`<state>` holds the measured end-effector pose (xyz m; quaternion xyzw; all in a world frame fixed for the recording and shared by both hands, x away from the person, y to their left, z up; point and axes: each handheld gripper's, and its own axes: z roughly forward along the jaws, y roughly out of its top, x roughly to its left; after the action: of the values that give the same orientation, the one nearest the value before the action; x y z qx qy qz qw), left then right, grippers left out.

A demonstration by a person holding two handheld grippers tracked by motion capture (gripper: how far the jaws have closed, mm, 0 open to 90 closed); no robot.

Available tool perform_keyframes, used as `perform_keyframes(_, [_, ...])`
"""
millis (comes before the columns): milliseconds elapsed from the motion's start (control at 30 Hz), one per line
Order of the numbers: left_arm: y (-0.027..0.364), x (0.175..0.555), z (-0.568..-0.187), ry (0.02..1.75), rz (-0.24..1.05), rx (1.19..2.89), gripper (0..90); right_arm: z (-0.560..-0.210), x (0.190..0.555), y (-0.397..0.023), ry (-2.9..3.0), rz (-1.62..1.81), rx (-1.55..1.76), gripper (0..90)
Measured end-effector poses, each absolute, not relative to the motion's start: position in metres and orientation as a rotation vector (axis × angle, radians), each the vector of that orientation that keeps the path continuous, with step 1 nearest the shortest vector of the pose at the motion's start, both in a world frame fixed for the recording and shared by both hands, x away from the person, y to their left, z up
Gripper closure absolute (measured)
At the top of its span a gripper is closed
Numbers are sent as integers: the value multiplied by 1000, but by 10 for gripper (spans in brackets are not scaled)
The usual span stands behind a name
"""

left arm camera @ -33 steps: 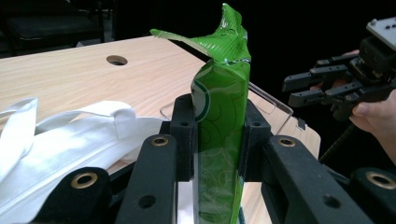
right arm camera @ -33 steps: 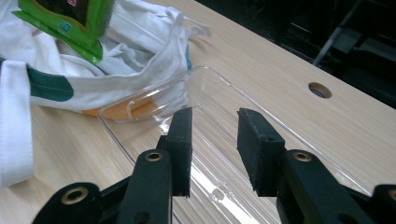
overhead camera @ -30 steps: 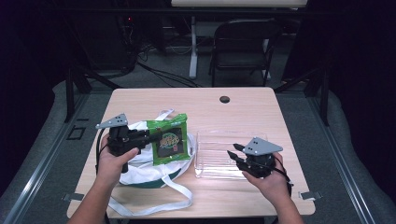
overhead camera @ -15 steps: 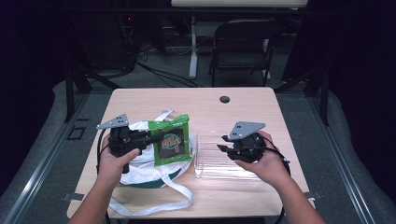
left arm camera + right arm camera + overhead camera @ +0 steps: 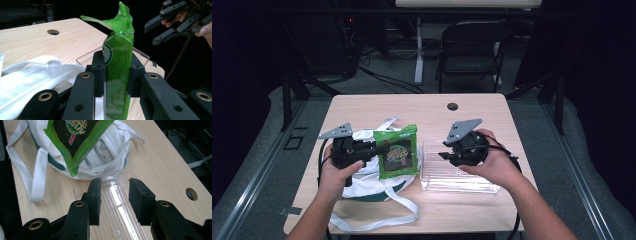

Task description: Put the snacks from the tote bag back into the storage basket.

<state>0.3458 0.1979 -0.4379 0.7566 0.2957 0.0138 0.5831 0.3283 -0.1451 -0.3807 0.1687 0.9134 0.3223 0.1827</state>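
Green foil is what your left gripper (image 5: 379, 150) has clamped: the snack packet (image 5: 398, 157) sits pinched edge-on between its pads, left of centre in the high view, hanging over the mouth of the white tote bag (image 5: 367, 186). In the left gripper view the packet (image 5: 118, 65) rises up the middle of the frame between the two black jaws, its crimped top flaring toward the upper edge.

Your right gripper (image 5: 443, 155) hovers right of centre in the high view above the clear plastic tray (image 5: 460, 184). Its jaws have just been opening, stand apart, and hold nothing; the tray (image 5: 120, 202) shows through the gap in the right gripper view.

The step looks like a hand-off or a placing of the packet, and either way the packet is limp and slippery. Keep the left grip firm and steady. Bring the right gripper in toward the free end at the upper left of its own view, jaws square to the flat seal rather than the puffed belly. Close fully before the left lets go, and keep the packet clear of the tote's straps.
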Motion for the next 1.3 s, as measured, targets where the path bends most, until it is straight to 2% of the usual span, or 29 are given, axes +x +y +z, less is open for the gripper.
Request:
perform_keyframes(767, [188, 343, -439, 654, 16, 1796, 731, -345, 341, -112, 2661, 767, 307, 521])
perform_keyframes(1300, [178, 341, -440, 633, 12, 1824, 732, -326, 344, -98, 2673, 687, 232, 485])
